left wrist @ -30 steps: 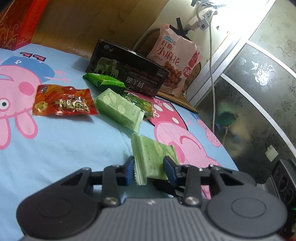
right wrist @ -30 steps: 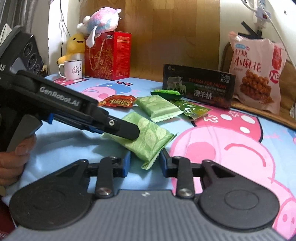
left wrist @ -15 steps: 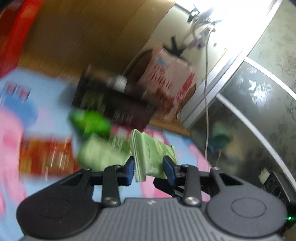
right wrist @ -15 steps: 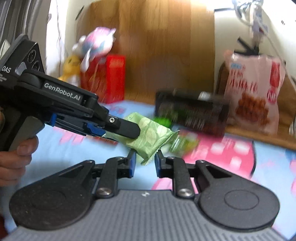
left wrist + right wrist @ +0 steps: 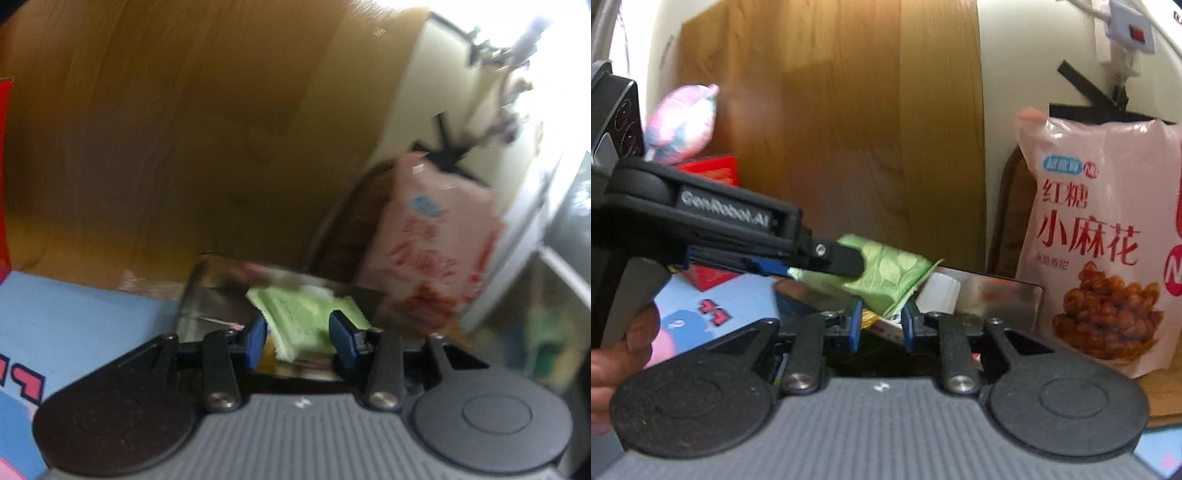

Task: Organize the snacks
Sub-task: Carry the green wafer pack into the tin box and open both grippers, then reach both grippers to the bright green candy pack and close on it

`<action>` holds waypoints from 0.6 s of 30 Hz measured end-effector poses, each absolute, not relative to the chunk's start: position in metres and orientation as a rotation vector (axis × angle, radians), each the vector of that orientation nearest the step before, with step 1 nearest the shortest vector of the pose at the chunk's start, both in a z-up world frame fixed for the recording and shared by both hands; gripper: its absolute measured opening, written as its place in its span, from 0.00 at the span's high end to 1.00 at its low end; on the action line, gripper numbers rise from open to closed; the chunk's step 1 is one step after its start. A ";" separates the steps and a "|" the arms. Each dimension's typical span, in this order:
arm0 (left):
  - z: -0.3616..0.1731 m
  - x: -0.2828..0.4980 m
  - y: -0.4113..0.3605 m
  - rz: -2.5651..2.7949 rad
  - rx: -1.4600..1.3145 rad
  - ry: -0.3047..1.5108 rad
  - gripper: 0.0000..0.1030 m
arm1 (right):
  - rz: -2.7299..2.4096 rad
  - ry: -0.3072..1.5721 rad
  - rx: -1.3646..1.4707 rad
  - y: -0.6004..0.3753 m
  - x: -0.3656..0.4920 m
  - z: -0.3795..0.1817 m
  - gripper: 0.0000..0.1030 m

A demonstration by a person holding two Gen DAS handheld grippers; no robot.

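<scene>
My left gripper (image 5: 298, 338) is shut on a light green snack packet (image 5: 303, 321) and holds it in the air over the open dark box (image 5: 207, 295). The same packet (image 5: 886, 275) shows in the right wrist view, pinched by the left gripper's black fingers (image 5: 846, 260) just above the box's silver inner wall (image 5: 997, 299). My right gripper (image 5: 881, 326) sits right under the packet's lower corner; its blue pads stand slightly apart, and I cannot tell if they touch the packet. The left wrist view is motion blurred.
A large pink snack bag (image 5: 1104, 240) leans against the wall right of the box, also in the left wrist view (image 5: 436, 251). A red box (image 5: 713, 173) with a plush toy (image 5: 683, 122) stands at the back left. The blue cartoon bedsheet (image 5: 74, 325) lies below.
My left gripper lifted the green packet off the bedsheet and carried it up and forward over the dark box. The right gripper followed alongside, with its jaws narrowed.
</scene>
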State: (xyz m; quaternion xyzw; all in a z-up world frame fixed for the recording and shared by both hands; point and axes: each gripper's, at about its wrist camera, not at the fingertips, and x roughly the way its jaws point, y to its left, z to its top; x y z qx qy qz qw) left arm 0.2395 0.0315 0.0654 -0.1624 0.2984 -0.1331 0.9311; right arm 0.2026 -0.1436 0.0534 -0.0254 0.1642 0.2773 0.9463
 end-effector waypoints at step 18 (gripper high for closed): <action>0.018 0.131 0.054 -0.218 -0.403 0.756 0.65 | 0.604 0.602 0.170 -0.179 0.148 0.003 0.68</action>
